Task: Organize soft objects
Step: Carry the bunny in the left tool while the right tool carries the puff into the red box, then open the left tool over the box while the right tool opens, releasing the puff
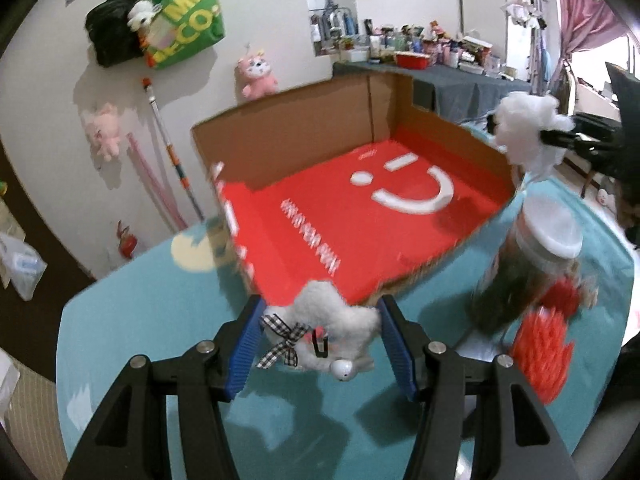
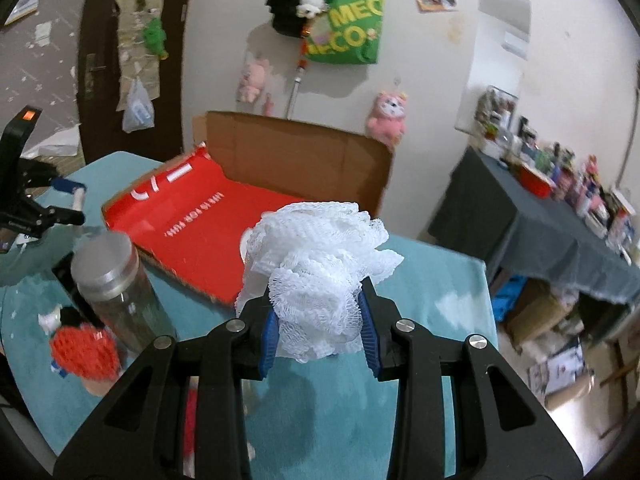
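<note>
Left gripper (image 1: 320, 338) is clamped on a small white plush toy (image 1: 332, 328), fuzzy, with a black-white gingham bow and a hard white nub, lower centre of the left wrist view, at the near edge of the box. Right gripper (image 2: 320, 334) is closed on a white mesh bath pouf (image 2: 316, 276), ruffled netting, bunched and round, centre of the right wrist view; the same pouf shows upper right in the left view. Open cardboard box (image 1: 304, 128), brown corrugated walls, glossy red inside floor with white smiley print and text, sits mid-frame on the worktop (image 1: 168, 304), which is covered in a teal fuzzy cloth with a pale yellow patch. Clear cylindrical jar (image 2: 116, 292) with a silver lid stands upright, left of the pouf in the right view, near the box front. A red mesh pouf (image 2: 86, 354) lies beside the jar, lower left. Room: off-white wall, green tote bag (image 2: 346, 28) hanging, pink plush toys on the wall, a cluttered grey-draped side table (image 2: 560, 240) at right.
</note>
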